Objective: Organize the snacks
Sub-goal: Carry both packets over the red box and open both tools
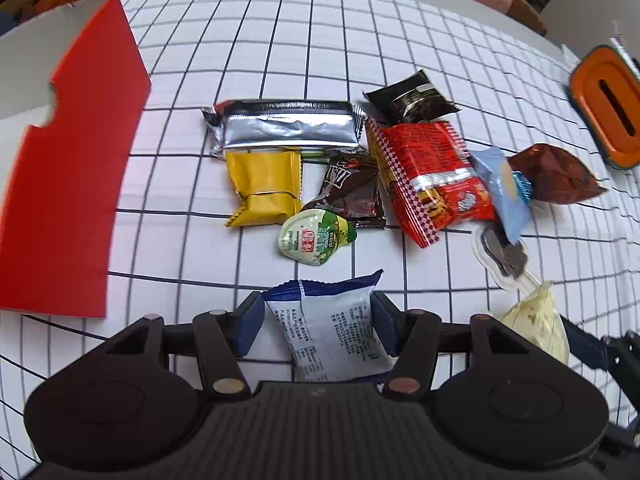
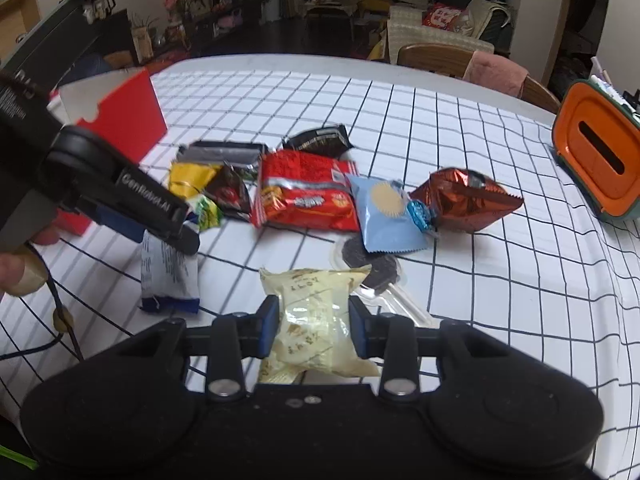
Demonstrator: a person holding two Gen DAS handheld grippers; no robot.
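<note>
- Red box point(image 1: 64, 168) stands at the far left of the worktop point(image 1: 320, 32), its near end cut off by the frame.
- Left gripper point(image 1: 318, 320): fingers pinch a blue-and-white packet point(image 1: 328, 320) whose print is too small to read.
- Middle heap: silver bar point(image 1: 286, 128), yellow pack point(image 1: 264, 188) and brown pack point(image 1: 352, 188) overlap; a green-lidded cup point(image 1: 314, 240) lies just in front.
- Red bag point(image 1: 432, 176) partly covers a black pack point(image 1: 412, 98).
- Right gripper point(image 2: 314, 326): fingers clamp a cream packet point(image 2: 316, 320), hiding the clear pack behind.
- Orange box point(image 2: 596, 160) sits far right, cut off.
</note>
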